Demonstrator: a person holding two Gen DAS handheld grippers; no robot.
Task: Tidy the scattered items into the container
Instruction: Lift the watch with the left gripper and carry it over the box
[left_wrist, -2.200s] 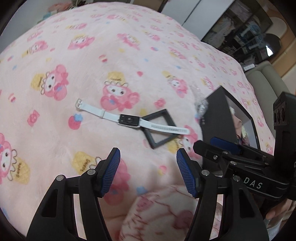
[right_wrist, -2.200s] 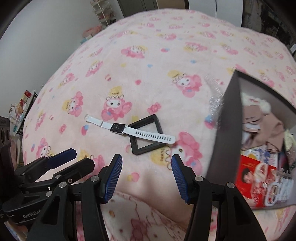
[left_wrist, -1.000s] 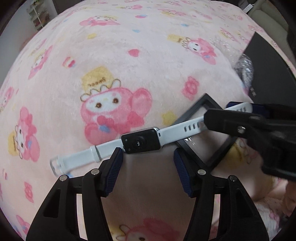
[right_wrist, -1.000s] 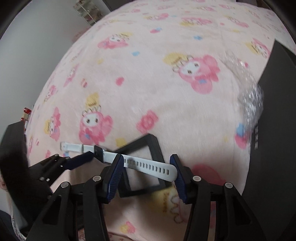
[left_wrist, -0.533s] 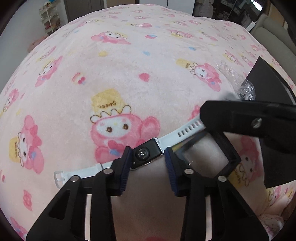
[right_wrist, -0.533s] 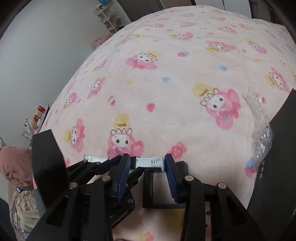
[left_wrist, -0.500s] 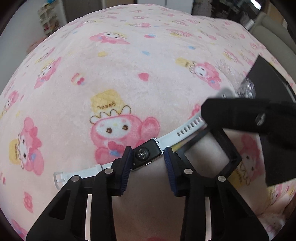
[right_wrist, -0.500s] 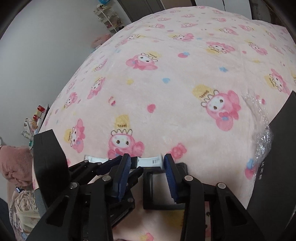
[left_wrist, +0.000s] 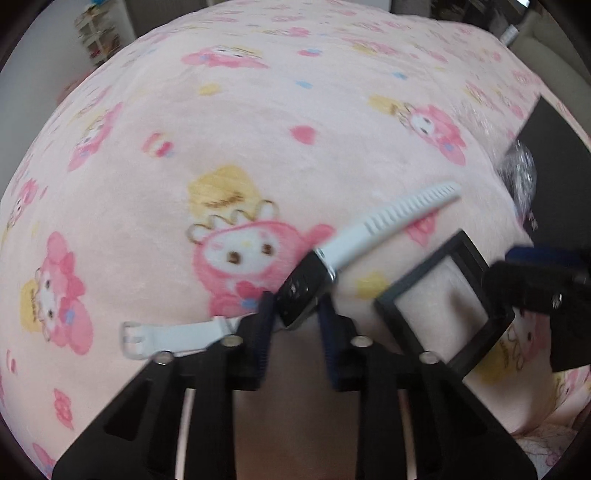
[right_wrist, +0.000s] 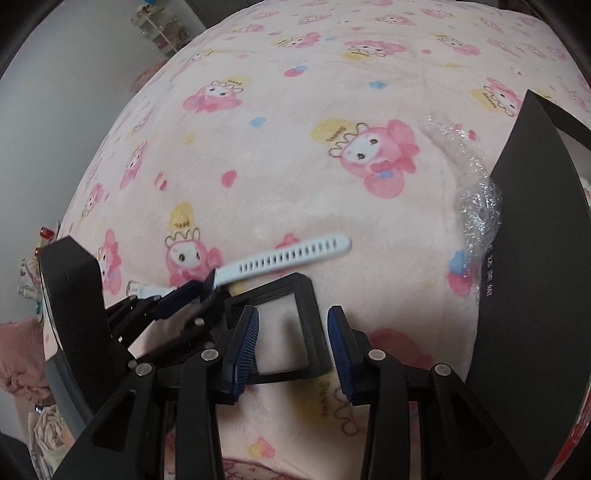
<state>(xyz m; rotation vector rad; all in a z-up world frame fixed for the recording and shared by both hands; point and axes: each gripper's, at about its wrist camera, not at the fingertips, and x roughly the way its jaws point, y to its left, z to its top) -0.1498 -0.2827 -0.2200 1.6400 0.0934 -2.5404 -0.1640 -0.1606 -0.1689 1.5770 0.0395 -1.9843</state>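
My left tool (left_wrist: 295, 314) clamps the watch (left_wrist: 301, 291) above the pink cartoon blanket (left_wrist: 258, 122); right tool (right_wrist: 291, 332) spread apart over the black frame (right_wrist: 312, 325), black box (right_wrist: 535, 258) probably right.

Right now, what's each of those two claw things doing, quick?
Left gripper: closed on the black body of the white-strapped smartwatch, lifting it off the pink cartoon blanket.
Right gripper: open, holding nothing, straddling the black square frame.
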